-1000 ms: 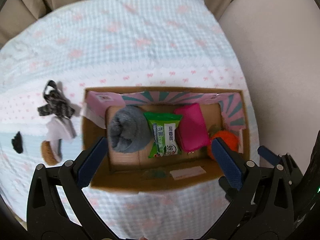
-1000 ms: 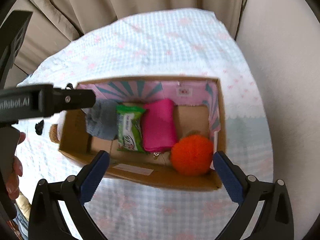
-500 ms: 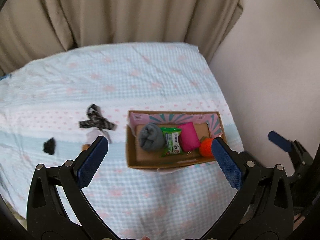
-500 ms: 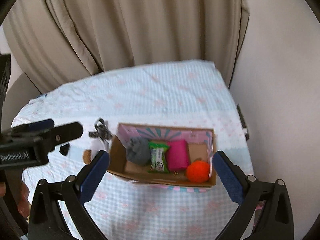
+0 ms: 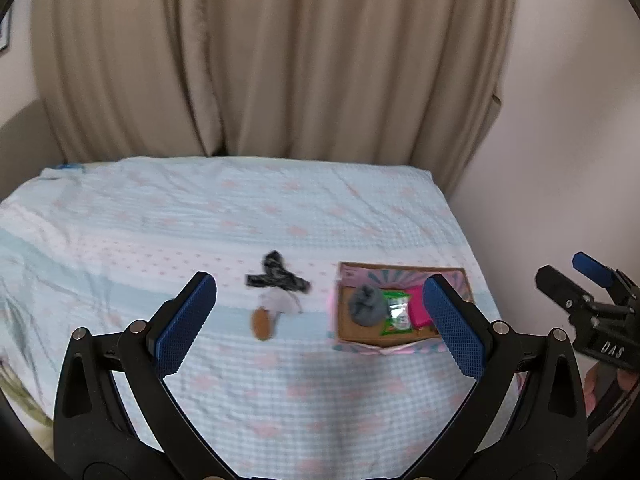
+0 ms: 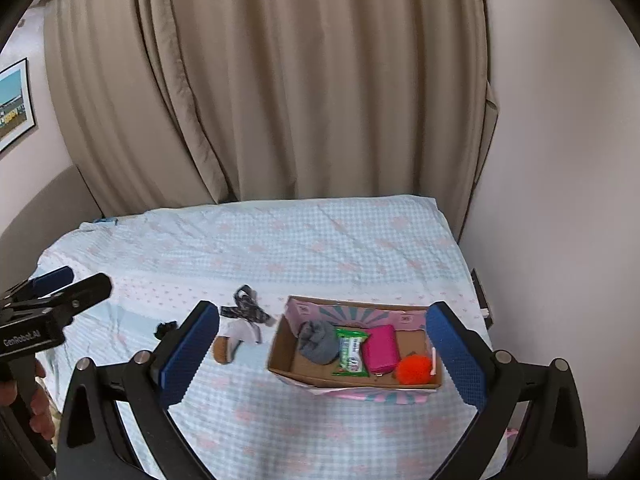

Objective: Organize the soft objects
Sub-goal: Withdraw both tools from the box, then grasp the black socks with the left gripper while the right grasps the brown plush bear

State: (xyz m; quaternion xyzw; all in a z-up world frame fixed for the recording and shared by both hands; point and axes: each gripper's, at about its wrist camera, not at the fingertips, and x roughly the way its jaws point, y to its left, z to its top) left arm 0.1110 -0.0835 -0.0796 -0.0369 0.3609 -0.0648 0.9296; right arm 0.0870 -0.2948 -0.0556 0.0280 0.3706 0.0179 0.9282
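Both tongs are being held high above the bed, and nothing is being gripped. The left gripper is being kept spread wide; the right gripper is likewise being held wide apart. The cardboard box is being framed between the right gripper's fingers, with a grey bundle, green packet, pink pouch and orange pom-pom being carried inside. A patterned strap and brown pad are being left outside, just beyond its left finger.

Black left claw, blue textured pads, silver screws, black right claw
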